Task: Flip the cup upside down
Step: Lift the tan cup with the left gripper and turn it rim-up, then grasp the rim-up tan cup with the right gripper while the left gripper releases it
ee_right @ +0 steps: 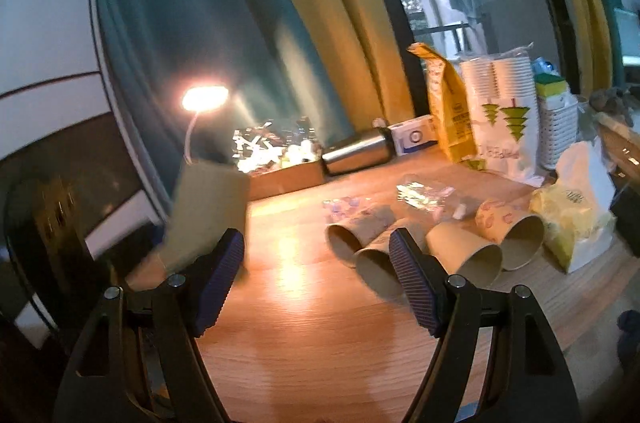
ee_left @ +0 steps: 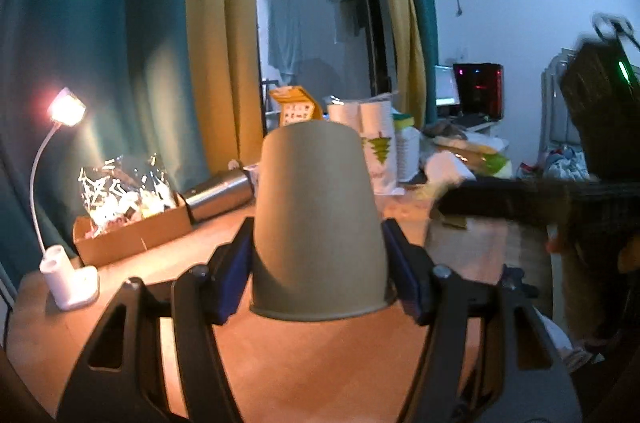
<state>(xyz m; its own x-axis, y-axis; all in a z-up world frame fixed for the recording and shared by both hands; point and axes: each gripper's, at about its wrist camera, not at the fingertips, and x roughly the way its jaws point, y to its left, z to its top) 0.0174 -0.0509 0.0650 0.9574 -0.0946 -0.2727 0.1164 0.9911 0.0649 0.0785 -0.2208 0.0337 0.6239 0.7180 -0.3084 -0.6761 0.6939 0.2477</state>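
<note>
In the left wrist view a plain brown paper cup (ee_left: 320, 223) stands upside down, rim down, between the blue pads of my left gripper (ee_left: 318, 263). The pads press its sides and hold it just above the wooden table (ee_left: 304, 363). The same cup (ee_right: 208, 211) shows blurred at the left of the right wrist view. My right gripper (ee_right: 318, 283) is open and empty above the table. Several brown paper cups (ee_right: 464, 251) lie on their sides ahead of it; a patterned one (ee_right: 512, 231) is among them.
A lit white desk lamp (ee_left: 68, 263) stands at the left. A cardboard box of foil-wrapped items (ee_left: 132, 215), a steel flask (ee_right: 356, 151), a yellow bag (ee_right: 448, 115), sleeves of white cups (ee_right: 500, 103) and plastic bags (ee_right: 572, 219) line the back and right.
</note>
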